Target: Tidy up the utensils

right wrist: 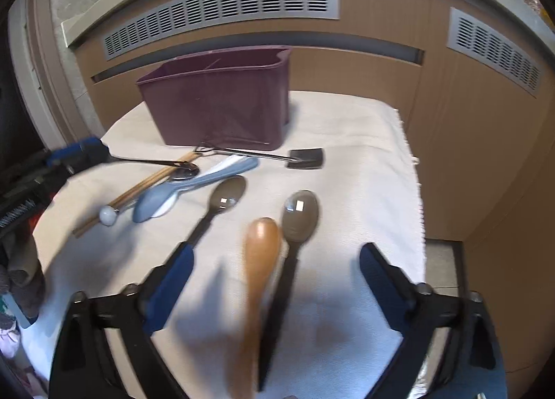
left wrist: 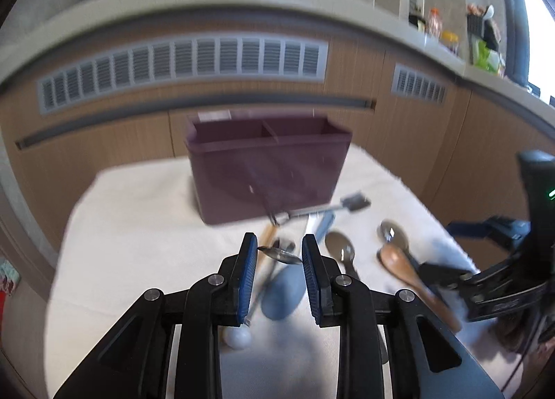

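Left gripper (left wrist: 279, 253) apparently pinching glossy metal spoon (left wrist: 282, 255); ribbed blue pads.

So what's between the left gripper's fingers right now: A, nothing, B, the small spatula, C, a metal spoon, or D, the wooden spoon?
C: the left gripper has a metal spoon spanning its fingers, while the wooden spoon and spatula lie on the cloth.

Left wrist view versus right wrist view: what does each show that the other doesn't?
Only the left wrist view shows the left gripper closed on a metal spoon, seen between its fingers. Only the right wrist view shows the right gripper open, straddling the wooden spoon and a black-handled spoon. Both show the purple caddy, the blue spoon and the white cloth.
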### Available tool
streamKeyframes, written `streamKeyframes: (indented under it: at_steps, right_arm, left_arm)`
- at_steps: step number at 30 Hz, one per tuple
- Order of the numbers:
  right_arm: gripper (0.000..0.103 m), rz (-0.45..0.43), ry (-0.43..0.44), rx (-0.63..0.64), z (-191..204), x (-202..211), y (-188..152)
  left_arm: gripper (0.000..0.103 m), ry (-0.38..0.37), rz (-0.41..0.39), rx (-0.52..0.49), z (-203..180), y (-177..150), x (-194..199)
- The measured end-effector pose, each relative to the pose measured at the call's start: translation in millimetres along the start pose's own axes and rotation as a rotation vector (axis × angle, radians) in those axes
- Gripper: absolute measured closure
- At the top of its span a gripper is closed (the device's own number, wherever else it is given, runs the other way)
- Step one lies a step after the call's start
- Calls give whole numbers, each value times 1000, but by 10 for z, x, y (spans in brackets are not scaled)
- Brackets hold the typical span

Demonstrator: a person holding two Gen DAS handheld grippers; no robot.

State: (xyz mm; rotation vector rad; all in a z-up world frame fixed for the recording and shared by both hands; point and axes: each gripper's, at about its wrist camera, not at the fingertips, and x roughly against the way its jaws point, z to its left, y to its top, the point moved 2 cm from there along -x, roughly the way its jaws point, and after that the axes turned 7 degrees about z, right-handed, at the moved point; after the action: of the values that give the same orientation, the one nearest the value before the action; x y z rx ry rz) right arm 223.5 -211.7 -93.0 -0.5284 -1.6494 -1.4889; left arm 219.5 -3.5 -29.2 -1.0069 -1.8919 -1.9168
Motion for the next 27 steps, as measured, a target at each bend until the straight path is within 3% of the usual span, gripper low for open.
streamKeyframes:
  at_steps: [1, 2, 7, 11, 13, 14, 16, 21, 23, 27]
  right_arm:
    - [52, 19, 10, 3, 40, -37, 19]
    - [54, 35, 20, 1, 67, -73, 33]
    - [55, 94, -19, -5, 174, -269, 51]
    - [57, 115, -100, 5, 218, -393, 86]
    - [64, 131, -117, 19, 256, -431, 111]
    - [76, 150, -110, 21, 260, -453, 114]
    - [76, 150, -111, 21, 270, -423, 124]
    - [77, 60, -62, 9, 253, -50, 127]
    - [77, 9, -49, 6, 248, 156, 118]
    - [77, -61, -42, 2, 261, 489, 120]
  left_arm:
    - [76, 2, -12, 0, 14, 17, 45]
    - [76, 2, -24, 3, 32, 29, 94]
    - [76, -1, -50, 31, 153, 37, 242]
    - [77, 2, -58, 42, 225, 19, 307]
    - [77, 1, -58, 49, 257, 21, 315]
    - [77, 3, -56, 53, 266, 16, 320]
    - [77, 4, -48, 58, 290, 21, 332]
    - [78, 17, -57, 43, 263, 36, 457]
    - [85, 22, -70, 35, 236, 47, 534]
    - [88, 34, -102, 28, 175, 84, 694]
